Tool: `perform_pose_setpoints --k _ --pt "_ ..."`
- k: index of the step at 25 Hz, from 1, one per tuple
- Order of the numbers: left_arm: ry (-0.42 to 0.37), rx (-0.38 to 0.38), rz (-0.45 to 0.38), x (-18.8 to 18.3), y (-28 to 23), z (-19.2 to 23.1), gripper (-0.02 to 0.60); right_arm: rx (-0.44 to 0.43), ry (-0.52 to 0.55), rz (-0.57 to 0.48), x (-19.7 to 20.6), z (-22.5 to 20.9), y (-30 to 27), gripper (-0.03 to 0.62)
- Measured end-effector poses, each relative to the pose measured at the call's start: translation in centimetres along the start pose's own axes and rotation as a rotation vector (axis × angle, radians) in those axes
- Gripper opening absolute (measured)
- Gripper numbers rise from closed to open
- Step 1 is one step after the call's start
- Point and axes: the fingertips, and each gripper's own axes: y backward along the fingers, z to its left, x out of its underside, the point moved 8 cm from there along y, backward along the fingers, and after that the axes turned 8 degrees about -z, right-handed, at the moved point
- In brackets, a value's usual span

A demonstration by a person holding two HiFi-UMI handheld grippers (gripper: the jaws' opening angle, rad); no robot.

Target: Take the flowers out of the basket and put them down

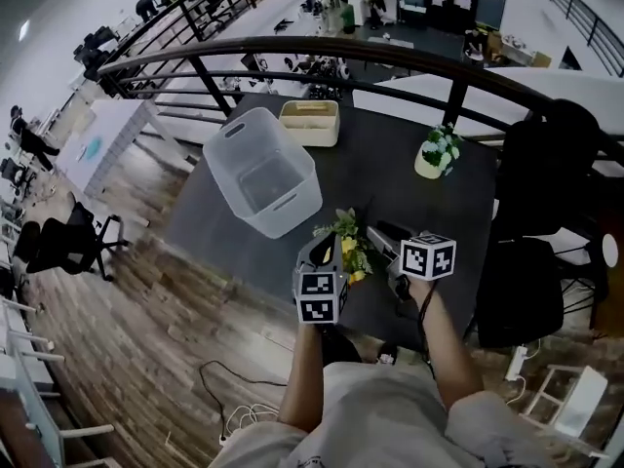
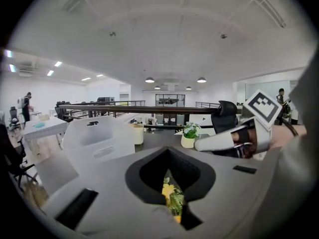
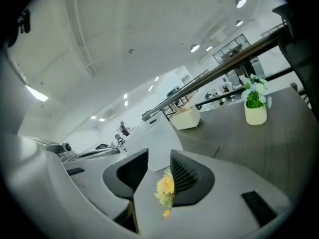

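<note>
- Right claw (image 3: 159, 157): two dark ribbed jaws are seen standing apart, with an open gap between them.
- Yellow flowers (image 3: 165, 187): a small sprig is seen low in that gap, beside the right-hand pad and clear of the other.
- White basket (image 3: 155, 133): placed on the dark surface (image 3: 239, 143), just beyond the jaw tips.
- Cream box (image 3: 185, 117): set behind the basket, below a dark railing (image 3: 224, 67).
- Potted plant (image 3: 255, 103): white blooms in a pale pot, stood upright, well apart to the right.

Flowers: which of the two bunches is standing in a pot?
The white bunch, far right on the table, in its cream pot. The yellow bunch at the near edge has none.
</note>
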Motion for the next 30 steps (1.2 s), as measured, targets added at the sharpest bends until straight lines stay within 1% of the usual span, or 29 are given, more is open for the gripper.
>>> perform_pose_setpoints --k 1,3,4,6,11,15,18,20,23,26,28,30 --pt "-0.006 -0.008 -0.003 0.4 0.5 -0.8 0.025 -0.017 0.041 -0.014 -0.4 0.8 1.1 0.131" --pt "-0.028 -0.018 0.017 1.1 1.4 -1.9 0.025 -0.026 0.104 -0.039 -1.0 1.8 2.7 0.088" --pt "-0.039 -0.026 0.035 1.6 1.9 -2.2 0.025 -0.026 0.115 -0.044 -0.9 2.1 3.3 0.039" --pt "-0.046 -0.043 0.06 2.5 3.0 -2.5 0.025 -0.027 0.117 -0.044 -0.1 2.1 4.0 0.001" --pt "-0.034 -0.09 0.085 3.7 5.0 -2.3 0.025 0.008 0.113 -0.029 1.8 1.0 4.6 0.002" --pt "0.01 -0.113 0.1 4.7 5.6 -2.0 0.025 0.046 0.162 0.033 3.5 0.4 4.8 0.006" --pt "0.013 -0.109 0.115 5.1 5.4 -1.6 0.025 0.054 0.191 0.09 4.5 0.4 4.6 0.005" --pt "0.011 -0.105 0.125 5.1 5.5 -1.4 0.025 0.063 0.197 0.106 4.9 0.4 4.6 0.005" --pt "0.018 -0.117 0.119 4.8 6.0 -0.7 0.025 0.071 0.214 0.112 5.5 0.9 4.7 0.005" --pt "0.04 -0.156 0.094 4.9 6.4 -0.3 0.025 0.07 0.233 0.124 5.8 1.0 4.8 0.005" --pt "0.054 -0.159 0.09 5.3 6.5 -0.4 0.025 0.068 0.237 0.13 6.0 0.9 4.9 0.005" --pt "0.051 -0.15 0.104 5.5 6.5 -0.5 0.025 0.068 0.241 0.135 6.0 0.8 5.0 0.005"
